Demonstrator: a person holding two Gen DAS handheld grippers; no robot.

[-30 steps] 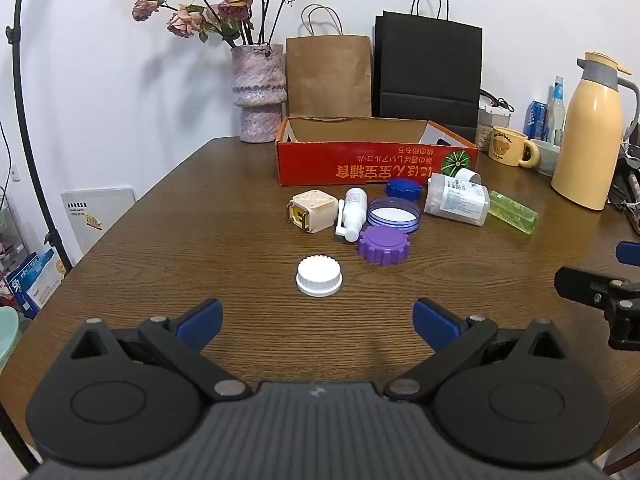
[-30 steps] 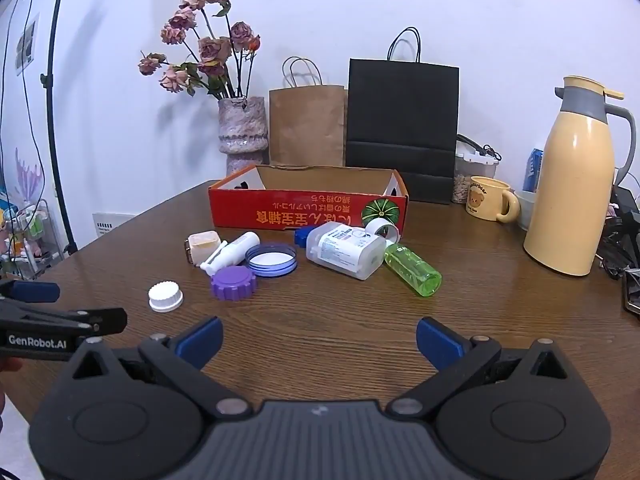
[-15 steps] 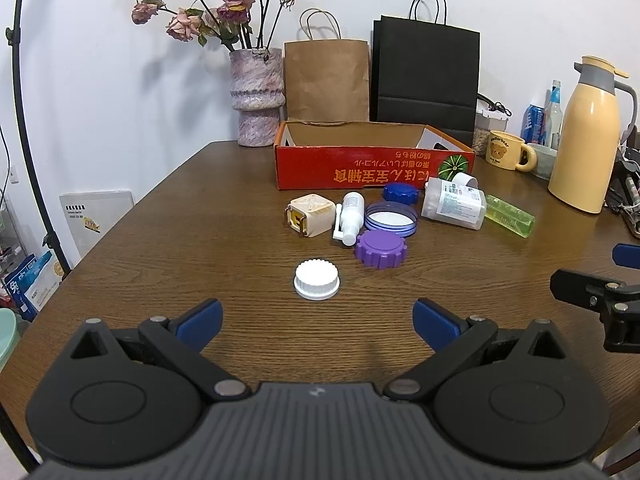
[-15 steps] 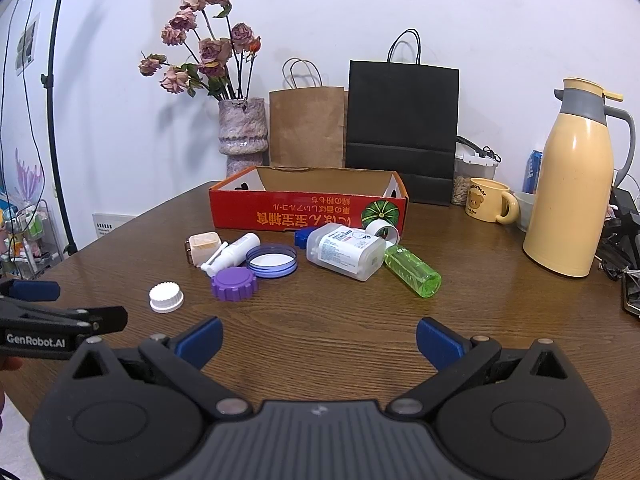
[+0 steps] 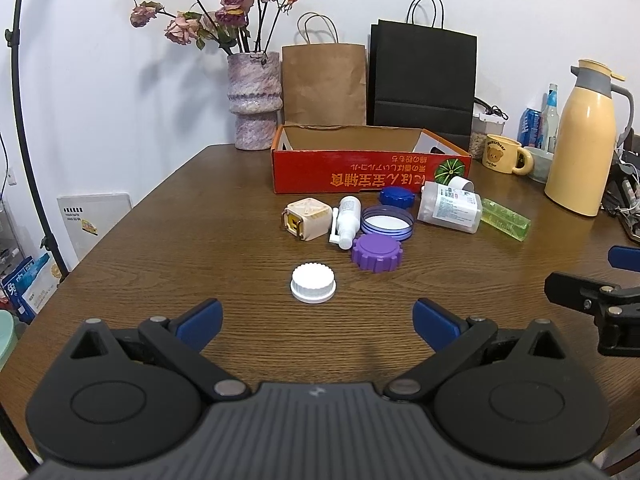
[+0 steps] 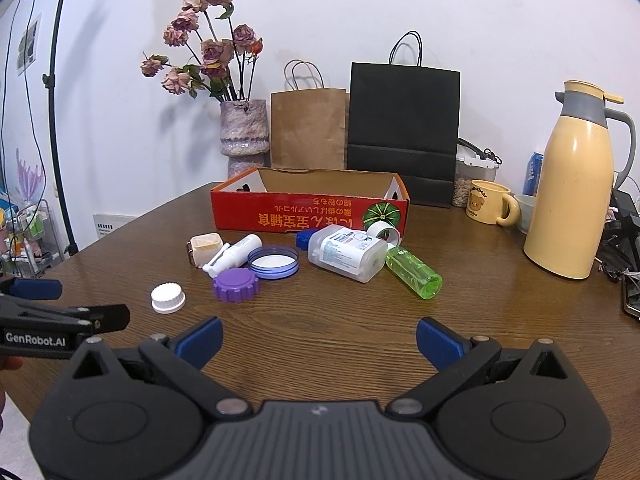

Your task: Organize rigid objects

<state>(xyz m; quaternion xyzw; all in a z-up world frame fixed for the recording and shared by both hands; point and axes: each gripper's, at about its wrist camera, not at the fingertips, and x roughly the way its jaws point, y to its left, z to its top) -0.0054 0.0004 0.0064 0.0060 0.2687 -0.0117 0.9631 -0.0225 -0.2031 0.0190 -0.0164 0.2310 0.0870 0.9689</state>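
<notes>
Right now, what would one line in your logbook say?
left gripper: open, empty | right gripper: open, empty | white cap: nearest left gripper | red box: nothing visible inside | stage: nothing grasped yet

Wood-grain table [image 5: 160, 248], matt; ribbed plastic cap [image 5: 313, 282].

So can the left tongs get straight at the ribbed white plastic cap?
Probably yes: the left tongs stand open, the ribbed white plastic cap lies alone just ahead, with bare wooden table between.
</notes>
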